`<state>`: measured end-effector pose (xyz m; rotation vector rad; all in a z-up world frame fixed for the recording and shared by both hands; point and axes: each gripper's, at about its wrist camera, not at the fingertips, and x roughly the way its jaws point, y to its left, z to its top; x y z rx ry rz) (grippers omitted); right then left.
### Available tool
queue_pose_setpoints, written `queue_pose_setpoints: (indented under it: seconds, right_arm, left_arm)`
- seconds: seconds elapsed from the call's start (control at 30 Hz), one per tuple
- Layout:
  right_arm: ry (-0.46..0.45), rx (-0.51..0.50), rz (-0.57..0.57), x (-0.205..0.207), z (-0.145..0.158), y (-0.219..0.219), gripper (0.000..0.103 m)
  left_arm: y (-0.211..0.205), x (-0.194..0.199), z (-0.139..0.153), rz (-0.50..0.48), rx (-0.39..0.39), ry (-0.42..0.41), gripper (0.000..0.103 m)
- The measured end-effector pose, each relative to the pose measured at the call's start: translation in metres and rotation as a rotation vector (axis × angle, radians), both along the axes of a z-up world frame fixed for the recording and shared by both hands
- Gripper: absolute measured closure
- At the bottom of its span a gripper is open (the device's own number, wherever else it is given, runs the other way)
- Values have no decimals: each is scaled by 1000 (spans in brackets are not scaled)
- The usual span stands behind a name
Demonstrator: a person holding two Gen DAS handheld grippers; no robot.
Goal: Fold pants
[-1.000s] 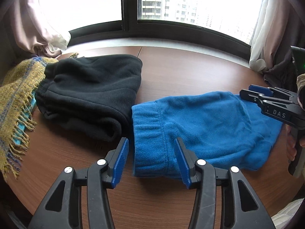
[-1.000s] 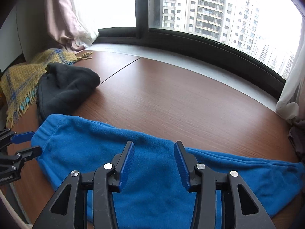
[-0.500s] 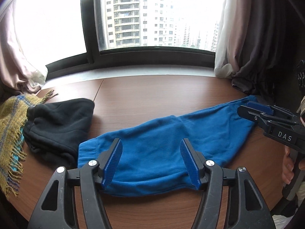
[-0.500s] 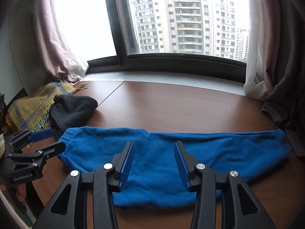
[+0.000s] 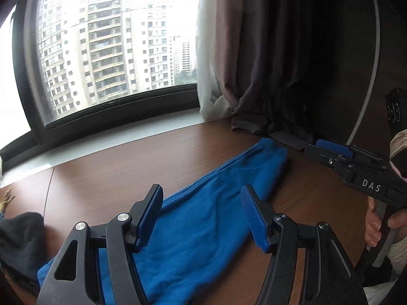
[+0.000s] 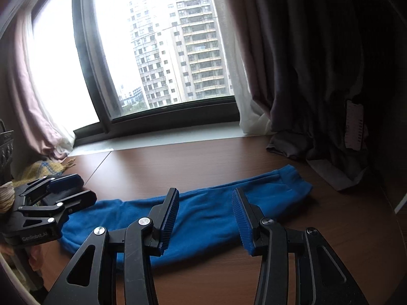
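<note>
Blue fleece pants (image 5: 211,211) lie folded lengthwise as one long strip on the brown wooden table (image 5: 142,162), cuffs toward the far right near the curtain. They also show in the right wrist view (image 6: 208,216). My left gripper (image 5: 201,203) is open and empty, held above the middle of the pants. My right gripper (image 6: 204,204) is open and empty, above the pants too. The right gripper shows at the right of the left wrist view (image 5: 330,152), and the left gripper at the left of the right wrist view (image 6: 63,190), both open.
A black folded garment (image 5: 20,241) lies at the table's left end, beside a yellow fringed scarf (image 6: 43,169). Dark curtains (image 6: 318,89) hang onto the table at the right. The window sill (image 6: 165,137) runs along the far edge.
Both grippers have lifted and swung right, away from the waistband end; the view now takes in the cuffs and the curtain. The pants have not moved. Both grippers stayed open.
</note>
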<state>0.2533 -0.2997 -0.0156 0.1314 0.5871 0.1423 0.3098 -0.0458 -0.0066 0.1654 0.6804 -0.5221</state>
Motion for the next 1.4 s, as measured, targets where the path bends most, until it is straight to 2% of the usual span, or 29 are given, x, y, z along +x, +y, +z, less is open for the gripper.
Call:
queue_pose_setpoints:
  seconds: [0.2,0.43,0.6,0.8,1.03,1.23,1.4]
  right_arm:
    - [-26,5,-115,3,-1,-60,58]
    - [-14,80,-227,16,-19,-122,58]
    - [21,160,-277,35,-45,-150,58]
    - [100,233,-313,56,-86,-166,58]
    - [170,324,-330,82,-122,-176,58]
    - [184,377,-345,100,-139,-176,59]
    - [205,391,-362,110,-149,-175,61]
  left_arm:
    - [-66,27,0,-172,5,-17,40]
    - [-133,65,-11,-302,95,4,40]
    - [-168,93,-28,-406,176,46,40]
    - [-203,127,-57,-530,252,109,40]
    - [-234,163,-84,-629,321,167,42]
    - [-253,187,-105,-704,357,263,58]
    - [-264,199,-118,-734,340,313,59]
